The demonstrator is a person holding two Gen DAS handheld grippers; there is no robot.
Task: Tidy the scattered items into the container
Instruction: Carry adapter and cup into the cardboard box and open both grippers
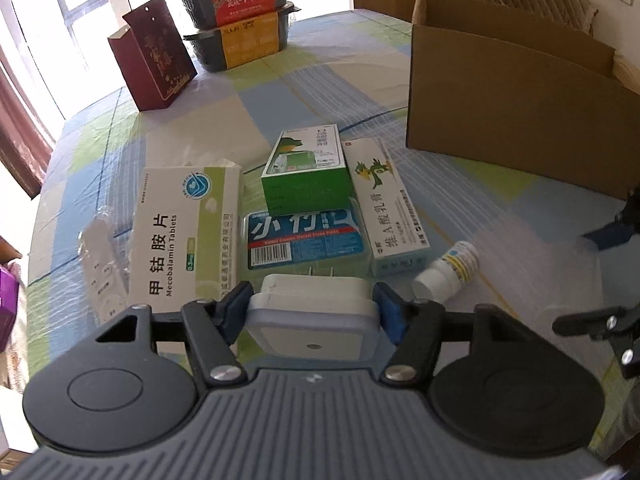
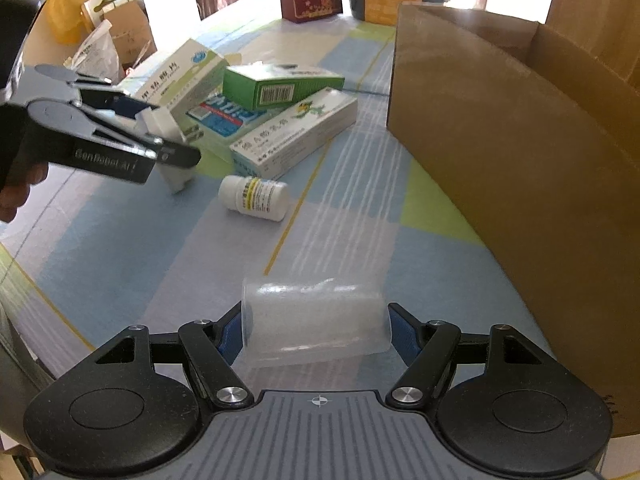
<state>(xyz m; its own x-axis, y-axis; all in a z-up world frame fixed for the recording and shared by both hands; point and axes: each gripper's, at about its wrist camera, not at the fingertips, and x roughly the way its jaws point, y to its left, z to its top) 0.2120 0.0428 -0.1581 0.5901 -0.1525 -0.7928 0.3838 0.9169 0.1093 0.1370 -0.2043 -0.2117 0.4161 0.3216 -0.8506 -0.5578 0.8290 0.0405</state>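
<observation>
Left wrist view: left gripper (image 1: 313,307) clamped on a white plug adapter (image 1: 313,312), blue pads (image 1: 387,312) pressing both of its sides, prongs pointing away toward the pile, held near the camera above the checked tablecloth (image 1: 192,92). Just beyond, a cluster of scattered items: white Mecobalamin tablets box (image 1: 180,232) on the left, blue floss-pick pack (image 1: 306,238) in the middle with a green box (image 1: 308,172) lying partly on top of it, long white ointment box (image 1: 386,204) to the right, touching the blue pack. Small white pill bottle (image 1: 448,272) on its side, near right of the ointment box. White power strip (image 1: 102,264) in clear wrap at the far left edge of the pile. Open cardboard box (image 1: 520,120) standing far right, well apart from the pile. Dark red gift bag (image 1: 154,54) and two stacked black meal trays (image 1: 240,16) at the far end of the table. Right wrist view: right gripper (image 2: 316,326) set around a clear plastic cup (image 2: 314,320) lying on its side on the cloth, left pad touching the rim end, right pad at the other end, apparently in contact though hard to judge through the clear plastic. Cardboard box (image 2: 520,140) close on the right of the cup. Left gripper (image 2: 160,136) visible far left with the adapter (image 2: 160,124) in its grip, raised near the pill bottle (image 2: 254,198).
</observation>
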